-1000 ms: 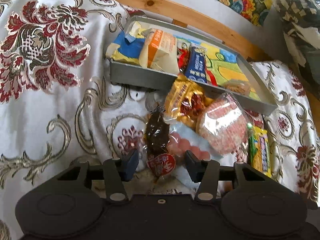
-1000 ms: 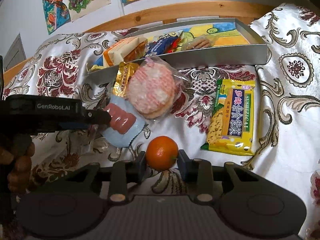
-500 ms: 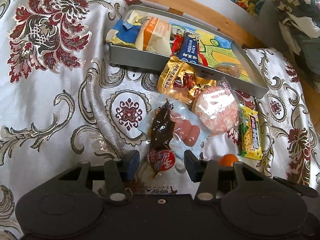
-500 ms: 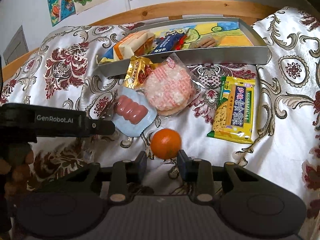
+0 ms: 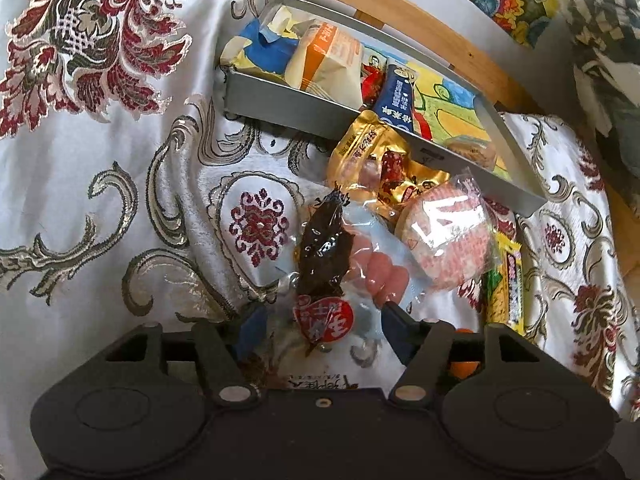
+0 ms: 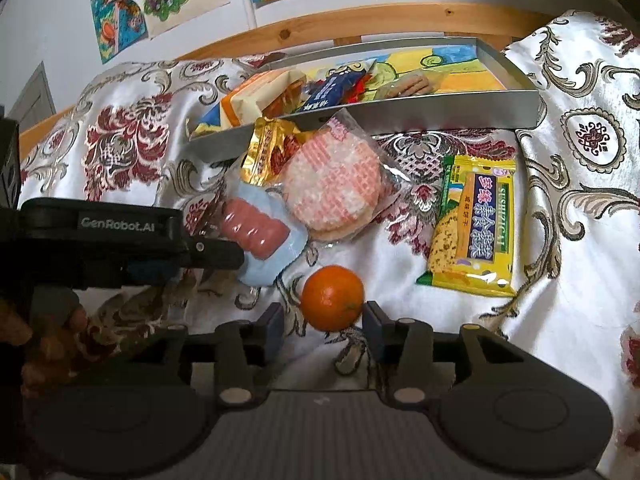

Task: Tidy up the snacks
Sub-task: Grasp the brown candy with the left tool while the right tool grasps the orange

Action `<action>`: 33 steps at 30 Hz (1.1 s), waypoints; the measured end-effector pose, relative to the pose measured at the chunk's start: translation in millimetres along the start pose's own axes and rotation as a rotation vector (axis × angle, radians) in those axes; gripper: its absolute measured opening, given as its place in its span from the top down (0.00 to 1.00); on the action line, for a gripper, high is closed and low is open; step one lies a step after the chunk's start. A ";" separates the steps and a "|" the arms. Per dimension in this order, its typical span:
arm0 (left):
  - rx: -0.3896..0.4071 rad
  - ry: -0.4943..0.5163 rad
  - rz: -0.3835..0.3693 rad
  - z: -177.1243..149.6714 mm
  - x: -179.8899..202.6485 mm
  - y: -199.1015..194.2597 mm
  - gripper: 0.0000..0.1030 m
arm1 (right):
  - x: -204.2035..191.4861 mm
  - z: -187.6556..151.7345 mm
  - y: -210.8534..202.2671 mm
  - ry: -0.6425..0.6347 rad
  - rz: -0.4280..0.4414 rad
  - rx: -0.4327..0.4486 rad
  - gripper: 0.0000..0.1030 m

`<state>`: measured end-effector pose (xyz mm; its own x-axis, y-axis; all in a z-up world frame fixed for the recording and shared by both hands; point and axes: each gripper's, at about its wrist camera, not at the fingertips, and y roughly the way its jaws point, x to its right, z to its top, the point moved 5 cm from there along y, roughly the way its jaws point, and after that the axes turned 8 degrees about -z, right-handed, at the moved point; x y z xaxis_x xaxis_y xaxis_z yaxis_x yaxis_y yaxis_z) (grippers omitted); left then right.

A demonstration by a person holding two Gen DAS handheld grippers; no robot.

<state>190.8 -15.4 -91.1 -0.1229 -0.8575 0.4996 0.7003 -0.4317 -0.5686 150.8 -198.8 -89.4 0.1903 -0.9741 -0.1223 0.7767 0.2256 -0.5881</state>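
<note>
Right tongs (image 6: 323, 318) apart, a tangerine (image 6: 332, 298) between the tips at lower centre. Left tongs (image 5: 320, 326) apart around a dark braised-snack packet (image 5: 323, 258), low centre frame. Grey tray (image 6: 460, 114) of snacks sits upper centre on the bedspread (image 6: 580, 200).

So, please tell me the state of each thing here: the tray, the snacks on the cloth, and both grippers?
Tray: partly filled, right end bare.
Orange: on the cloth, between the right gripper fingers, not clamped.
Right gripper: open.
Dark snack pack: on the cloth, sealed, between the left gripper fingers.
Left gripper: open.
Yellow cracker pack: flat on the cloth, sealed.
Round pink cracker pack: sealed, outside the tray.
</note>
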 end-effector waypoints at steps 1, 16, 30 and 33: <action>0.001 0.000 -0.002 0.3 0.0 0.0 0.34 | 0.1 1.1 2.1 -0.005 -0.002 0.002 0.51; 0.040 0.114 0.044 -7.5 12.6 -5.0 0.50 | -2.5 1.9 4.8 -0.044 -0.036 0.039 0.65; 0.131 0.142 0.025 -8.7 34.7 -49.0 0.51 | -8.8 15.1 -37.6 -0.058 -0.062 0.128 0.65; 0.148 0.136 0.021 -8.6 36.9 -56.3 0.51 | -10.5 16.6 -43.7 -0.059 -0.062 0.141 0.65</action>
<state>140.8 -25.2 -46.2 -0.1944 -0.9000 0.3902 0.7980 -0.3764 -0.4706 124.9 -198.2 -49.2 0.1712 -0.9844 -0.0394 0.8640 0.1692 -0.4743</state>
